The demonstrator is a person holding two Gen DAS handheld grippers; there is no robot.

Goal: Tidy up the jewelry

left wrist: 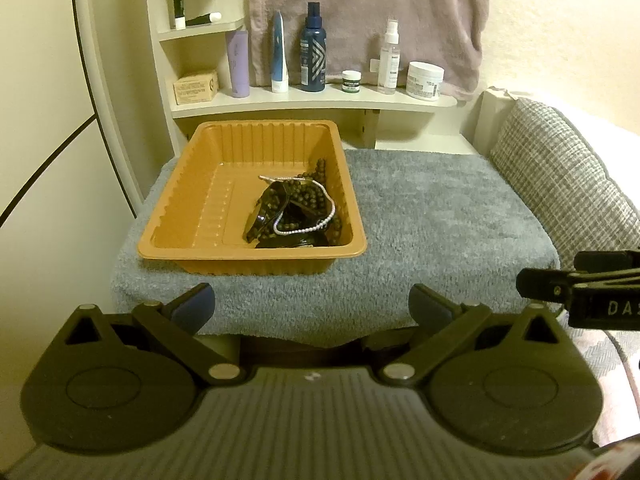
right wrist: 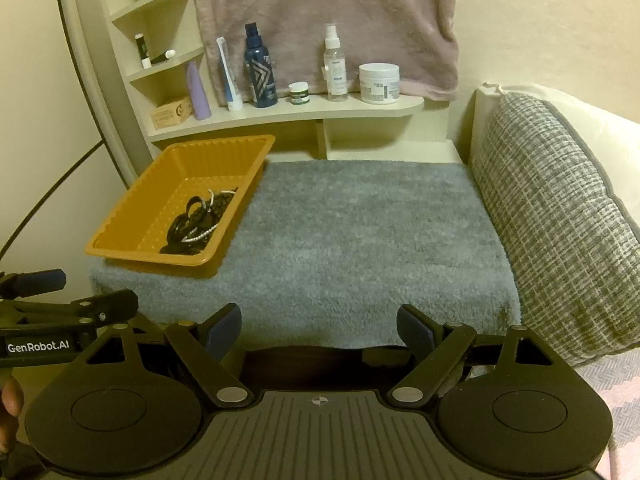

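An orange plastic tray [left wrist: 180, 216] [right wrist: 132, 216] sits on the left part of a grey towel [left wrist: 440, 216] [right wrist: 360, 232]. In its right half lies a heap of jewelry [left wrist: 294, 212] [right wrist: 198, 220]: dark bead strands, glossy black bangles and a white pearl strand [left wrist: 304, 229]. My left gripper [left wrist: 312, 304] is open over the towel's near edge, short of the tray, with nothing between its fingers. My right gripper [right wrist: 320, 326] is open too, empty, at the towel's near edge to the right of the tray. Each gripper shows at the other view's side.
A cream shelf [left wrist: 320, 98] [right wrist: 304, 114] behind the towel holds bottles, tubes, jars and a small box. A mauve cloth [left wrist: 368, 12] hangs on the wall. A grey woven cushion [left wrist: 568, 176] [right wrist: 560, 208] borders the right. A curved white frame stands left.
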